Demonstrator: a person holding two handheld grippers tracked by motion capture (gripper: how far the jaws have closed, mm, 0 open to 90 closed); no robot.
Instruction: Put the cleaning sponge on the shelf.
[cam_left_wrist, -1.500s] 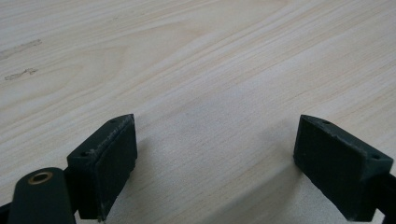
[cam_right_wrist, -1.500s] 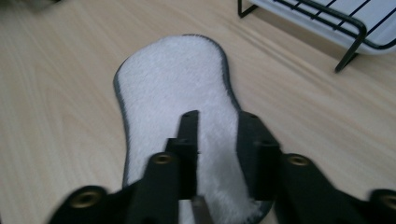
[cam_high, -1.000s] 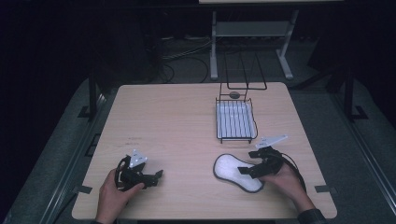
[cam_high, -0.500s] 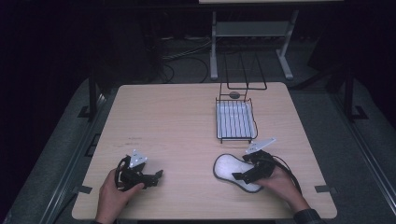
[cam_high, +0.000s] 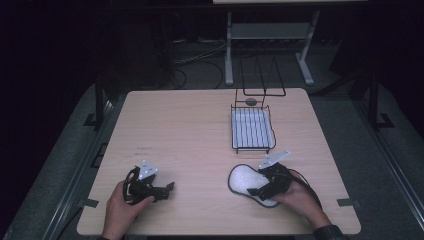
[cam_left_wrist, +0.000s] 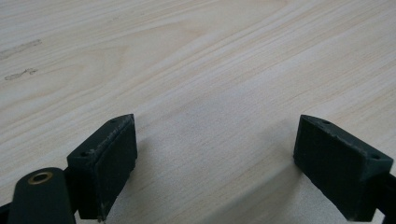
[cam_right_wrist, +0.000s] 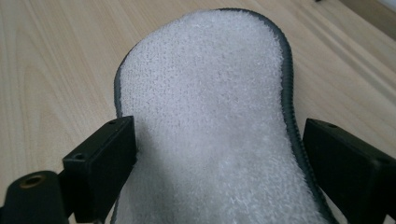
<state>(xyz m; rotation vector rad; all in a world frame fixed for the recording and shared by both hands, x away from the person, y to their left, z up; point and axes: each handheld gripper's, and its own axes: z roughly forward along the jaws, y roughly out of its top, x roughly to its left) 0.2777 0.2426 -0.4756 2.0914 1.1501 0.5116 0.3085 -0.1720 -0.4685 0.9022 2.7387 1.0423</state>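
Seen from the high view: two tongs on one tabletop (cam_high: 190, 130), one white pad (cam_high: 245, 181) with a dark border, one wire rack (cam_high: 252, 129). Left tongs (cam_high: 167, 187) low at the near-left part of the tabletop, held by the left hand (cam_high: 122, 205). Right tongs (cam_high: 255, 191) at the near right, held by the right hand (cam_high: 300, 200), set over the near end of the white pad. Wire rack farther back, just beyond the pad, apart from it, near the far edge right of centre.

Shown closer in the right gripper view: right tongs (cam_right_wrist: 219, 154) spread wide, one jaw at each long side of the white pad (cam_right_wrist: 205, 107), left jaw over the pad's edge, right jaw just outside the dark border; contact cannot be told. Pad lying flat on the wood, its rounded far end pointing away.

Shown in the left gripper view: left tongs (cam_left_wrist: 215, 154) spread wide, holding nothing, bare wood grain between the jaws, two small dark marks (cam_left_wrist: 21, 58) on the wood farther off.

Open room across the middle and left of the tabletop; pad close to the near edge.
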